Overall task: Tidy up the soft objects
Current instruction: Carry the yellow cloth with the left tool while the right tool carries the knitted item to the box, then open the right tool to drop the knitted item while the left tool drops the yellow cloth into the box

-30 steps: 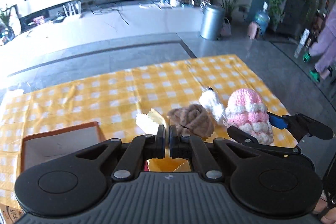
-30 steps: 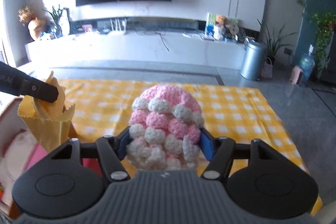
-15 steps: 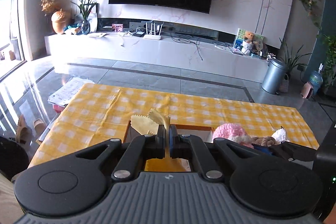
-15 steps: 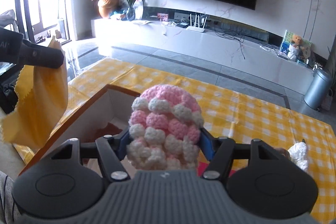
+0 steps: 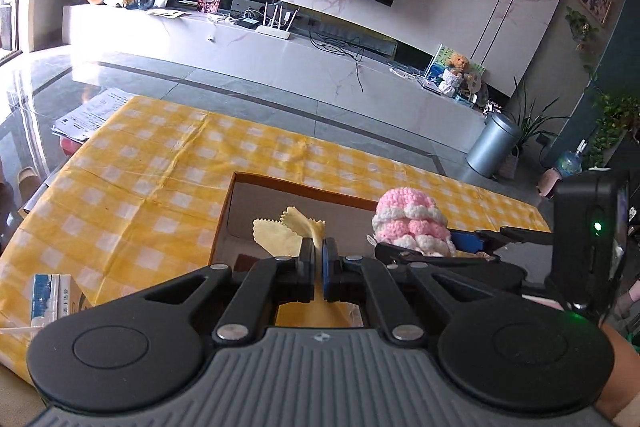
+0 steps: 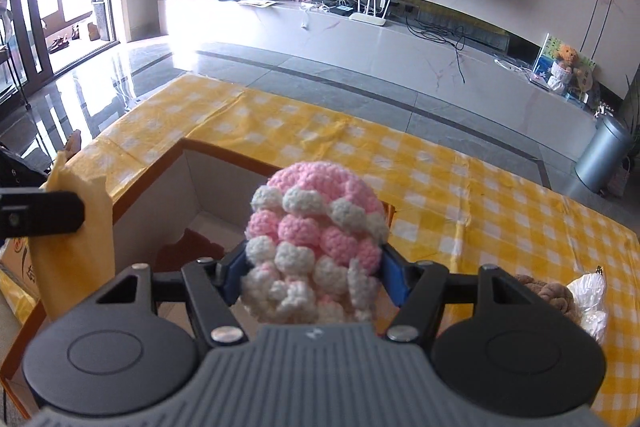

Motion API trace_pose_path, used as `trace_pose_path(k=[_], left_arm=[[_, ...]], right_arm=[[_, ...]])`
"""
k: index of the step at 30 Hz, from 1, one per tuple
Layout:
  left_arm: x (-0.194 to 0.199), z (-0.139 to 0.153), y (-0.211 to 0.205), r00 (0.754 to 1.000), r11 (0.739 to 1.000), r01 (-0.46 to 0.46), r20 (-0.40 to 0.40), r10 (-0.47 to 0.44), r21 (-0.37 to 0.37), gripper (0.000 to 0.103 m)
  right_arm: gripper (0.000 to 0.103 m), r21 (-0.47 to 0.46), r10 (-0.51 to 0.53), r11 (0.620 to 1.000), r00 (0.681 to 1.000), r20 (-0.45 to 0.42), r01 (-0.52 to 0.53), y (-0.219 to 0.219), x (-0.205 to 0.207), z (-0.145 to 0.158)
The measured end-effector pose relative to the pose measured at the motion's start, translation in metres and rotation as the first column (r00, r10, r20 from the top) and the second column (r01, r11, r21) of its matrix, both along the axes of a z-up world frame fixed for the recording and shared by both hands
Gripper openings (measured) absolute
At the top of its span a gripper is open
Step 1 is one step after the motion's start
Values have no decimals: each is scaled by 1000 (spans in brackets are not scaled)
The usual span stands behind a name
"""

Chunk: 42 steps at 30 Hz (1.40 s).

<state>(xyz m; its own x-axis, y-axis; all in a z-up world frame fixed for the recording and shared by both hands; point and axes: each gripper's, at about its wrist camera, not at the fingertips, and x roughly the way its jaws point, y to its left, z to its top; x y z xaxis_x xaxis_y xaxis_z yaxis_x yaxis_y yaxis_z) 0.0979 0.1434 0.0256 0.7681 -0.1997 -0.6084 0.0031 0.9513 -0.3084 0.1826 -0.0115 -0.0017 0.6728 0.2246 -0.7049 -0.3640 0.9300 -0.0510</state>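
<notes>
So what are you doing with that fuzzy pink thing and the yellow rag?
A person is tidying soft things into the open cardboard box on the checked tablecloth. The right gripper holds the pink and white crochet piece, and the left gripper is pinched shut on the yellow cloth. Both hang over the box, nothing let go yet. A brown fuzzy thing and a white one wait on the table.
</notes>
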Motion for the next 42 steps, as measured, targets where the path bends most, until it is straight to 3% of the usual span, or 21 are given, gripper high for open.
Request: trace_pose_path(k=[5,9,13,16,19,23,28,35,36,39,42], left_arm=[[-7,0,5,1000,1000,-25,13,25,13,4],[-5,-3,11,999,999,-34,-3,34,0,4],[-3,-10,17,999,999,-24,-23,23,-23,4],[-1,-13,22,999,997,13,-39,-16,-81,4],[-2,-13,20,999,1000,2,-41,-3,-27,4],[0,-17,20,999,1000,2,-53,-3,-16,4],[3,-22,11,998,998,-2,-65,6,55,4],[0,-30,-3,996,989,-24,-80,36,144,4],[0,-30,-4,996,991,-19,-80,29,129,4],[-3,-28,-4,997,995,-13,-75,21,103,4],[-7,-22,-3,998,993,-38,-49,44,110,4]], right_arm=[[66,-90,45,995,997,-64,-50,12,29,-12],[66,-175,144,972,985,-91,-158,31,43,-23],[66,-278,258,914,953,-162,-295,52,48,-41],[66,-409,274,856,949,-156,-315,65,55,-57],[66,-455,277,816,932,-234,-356,71,66,-74],[66,-480,289,781,912,-290,-400,73,73,-91],[73,-551,246,749,926,-286,-369,80,81,-108],[89,-510,244,782,929,-278,-358,73,81,-90],[98,-517,254,778,931,-261,-357,71,78,-86],[100,-552,300,774,947,-114,-312,66,60,-68],[100,-518,293,819,956,8,-247,55,48,-47]])
